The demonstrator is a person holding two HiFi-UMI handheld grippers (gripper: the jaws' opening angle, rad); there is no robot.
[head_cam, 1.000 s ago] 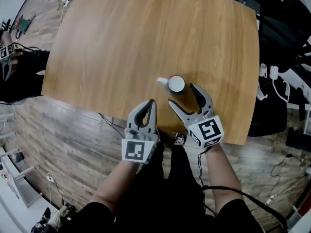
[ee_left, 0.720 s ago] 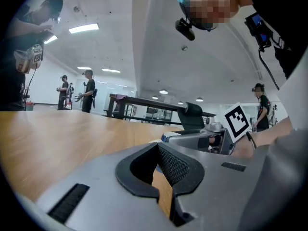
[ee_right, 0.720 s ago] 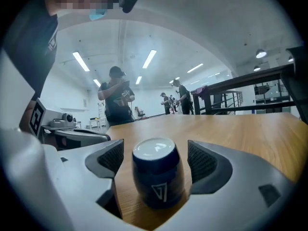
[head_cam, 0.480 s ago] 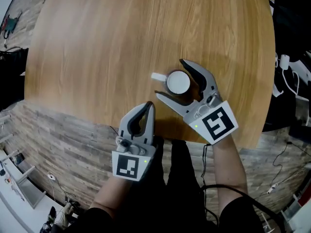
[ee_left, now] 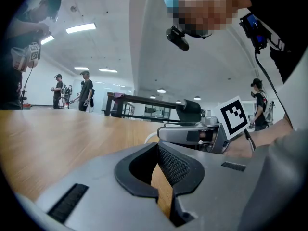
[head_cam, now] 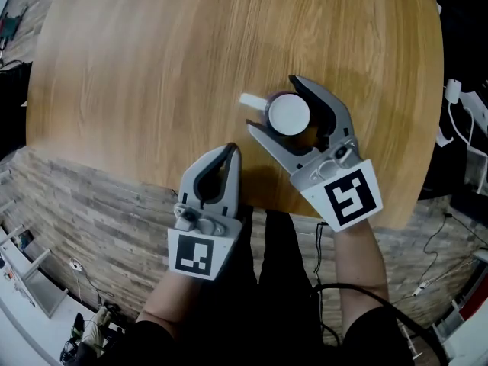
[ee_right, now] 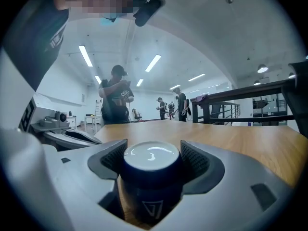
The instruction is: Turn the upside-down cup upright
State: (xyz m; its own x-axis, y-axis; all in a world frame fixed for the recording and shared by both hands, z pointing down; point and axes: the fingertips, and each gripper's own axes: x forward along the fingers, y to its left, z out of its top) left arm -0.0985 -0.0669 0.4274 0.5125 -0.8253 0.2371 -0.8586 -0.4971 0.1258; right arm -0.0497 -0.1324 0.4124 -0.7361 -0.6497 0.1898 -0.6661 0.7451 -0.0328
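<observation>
A dark blue cup [head_cam: 289, 114] stands upside down on the wooden table [head_cam: 152, 67], its white base up and its white handle [head_cam: 252, 100] pointing left. My right gripper [head_cam: 274, 103] is open; its jaws have just been opening wider and now flank the cup, one on each side. In the right gripper view the cup [ee_right: 150, 177] fills the gap between the ribbed pads [ee_right: 195, 160], with a thin gap at the right pad. My left gripper [head_cam: 231, 151] is shut and empty at the table's front edge, left of the cup. The left gripper view shows its pads [ee_left: 173, 165] meeting.
The table's front edge [head_cam: 114, 170] runs just under both grippers, with wood-pattern floor [head_cam: 76, 227] below it. The person's legs [head_cam: 274, 280] stand between the arms. Cables [head_cam: 457, 120] lie off the table's right side. People stand far off in both gripper views.
My right gripper has slid forward so that the cup now sits between its jaws instead of ahead of them. My left gripper has dropped back toward the table's front edge.
</observation>
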